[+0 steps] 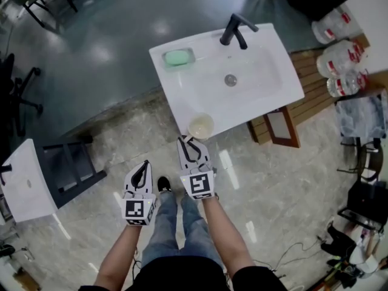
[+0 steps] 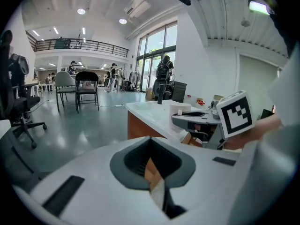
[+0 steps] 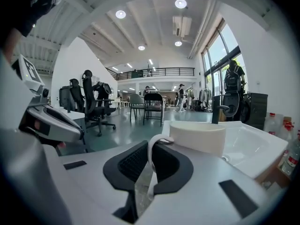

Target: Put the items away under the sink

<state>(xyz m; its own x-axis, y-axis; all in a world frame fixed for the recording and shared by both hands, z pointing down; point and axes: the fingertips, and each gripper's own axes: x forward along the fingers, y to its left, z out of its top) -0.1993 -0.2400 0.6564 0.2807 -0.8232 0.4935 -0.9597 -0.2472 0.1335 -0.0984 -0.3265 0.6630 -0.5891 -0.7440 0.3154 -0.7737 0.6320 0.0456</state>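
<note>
Open hall, grey floor, white sink surface [image 1: 273,99] standing where the tiles begin; right gripper [image 1: 185,140] clamped on the handle of the cream mug [image 1: 200,126], which stands at the surface's near-left corner; left gripper [image 1: 145,162] closed on nothing, held low beside the right; step looks like the pick of the mug; next move calls for lifting it clear, then lowering it under the sink; soap dish [image 1: 178,57] at far-left corner, faucet [image 1: 235,30] at far edge
</note>
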